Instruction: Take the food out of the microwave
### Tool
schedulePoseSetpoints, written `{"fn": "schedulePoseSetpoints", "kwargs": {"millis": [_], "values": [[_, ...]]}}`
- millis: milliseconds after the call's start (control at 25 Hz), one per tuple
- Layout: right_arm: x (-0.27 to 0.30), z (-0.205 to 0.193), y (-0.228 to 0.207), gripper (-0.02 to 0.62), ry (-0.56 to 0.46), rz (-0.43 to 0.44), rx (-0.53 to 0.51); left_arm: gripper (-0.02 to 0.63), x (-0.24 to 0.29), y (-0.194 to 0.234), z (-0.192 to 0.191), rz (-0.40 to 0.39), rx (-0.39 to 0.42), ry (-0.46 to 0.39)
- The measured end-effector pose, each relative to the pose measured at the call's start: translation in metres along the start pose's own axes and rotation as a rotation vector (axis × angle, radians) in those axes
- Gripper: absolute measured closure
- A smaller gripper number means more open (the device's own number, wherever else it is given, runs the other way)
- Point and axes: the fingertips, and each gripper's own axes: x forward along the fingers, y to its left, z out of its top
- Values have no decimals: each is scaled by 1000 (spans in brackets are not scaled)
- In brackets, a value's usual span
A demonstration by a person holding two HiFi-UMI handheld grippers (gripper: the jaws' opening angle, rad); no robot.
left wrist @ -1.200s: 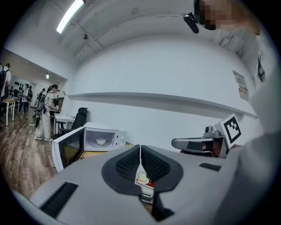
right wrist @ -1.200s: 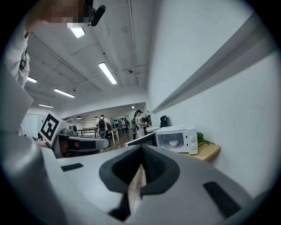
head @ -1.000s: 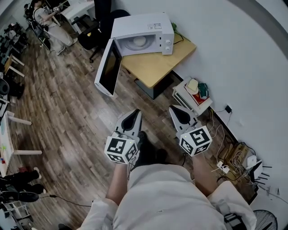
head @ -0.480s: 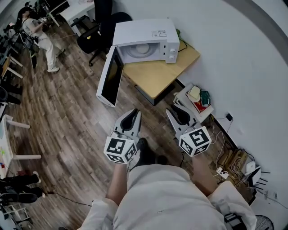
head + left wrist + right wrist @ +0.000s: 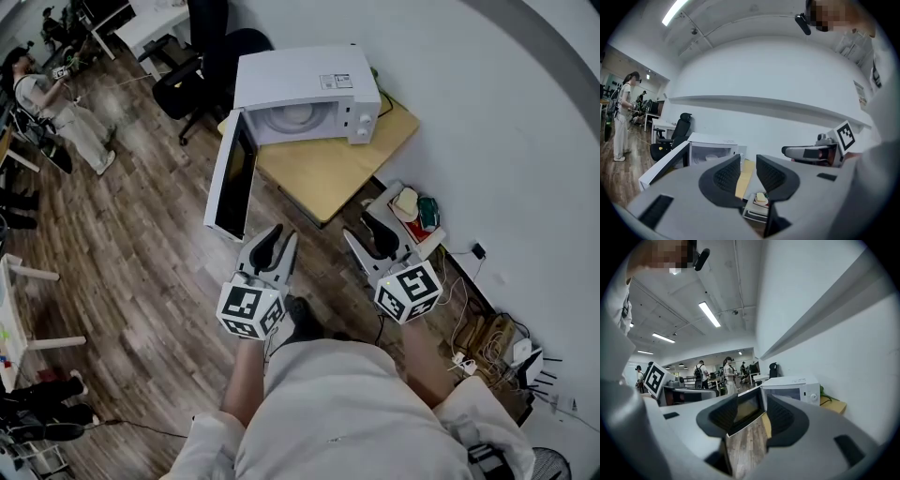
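Note:
A white microwave stands on a wooden table against the wall, with its door swung wide open to the left. Inside it lies a pale dish of food; a pale dish shows dimly in the left gripper view. My left gripper and right gripper are held side by side above the wooden floor, short of the table and pointing toward the microwave. Both pairs of jaws are opening, with nothing between them. The left gripper and right gripper each frame only the scene ahead.
A low white shelf with small items stands by the wall right of the table. A black office chair is behind the microwave. Cables and a power strip lie along the wall. People stand far left.
Both grippers were shut a second ago and their jaws now stand apart. The person has stepped forward, so the microwave and table are closer to the grippers.

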Motion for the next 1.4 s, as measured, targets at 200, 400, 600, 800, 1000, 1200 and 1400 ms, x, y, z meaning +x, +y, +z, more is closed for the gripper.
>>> {"fn": "schedulePoseSetpoints", "kwargs": {"millis": [200, 400, 600, 800, 1000, 1200, 1400], "values": [[26, 0, -9, 380, 10, -30, 20, 497, 14, 28, 6, -11, 7, 5], [53, -1, -14, 350, 17, -58, 25, 480, 27, 55, 10, -34, 14, 12], [74, -3, -13, 319, 29, -77, 20, 467, 34, 72, 12, -58, 17, 16], [91, -9, -13, 305, 43, -83, 20, 453, 42, 84, 8, -76, 16, 26], [99, -16, -17, 305, 57, -83, 34, 440, 45, 90, 3, -76, 7, 33], [109, -21, -25, 305, 71, -62, 36, 437, 53, 95, -6, -57, -4, 51], [129, -26, -45, 305, 86, -27, 53, 437, 67, 99, -10, -19, -24, 64]]}}
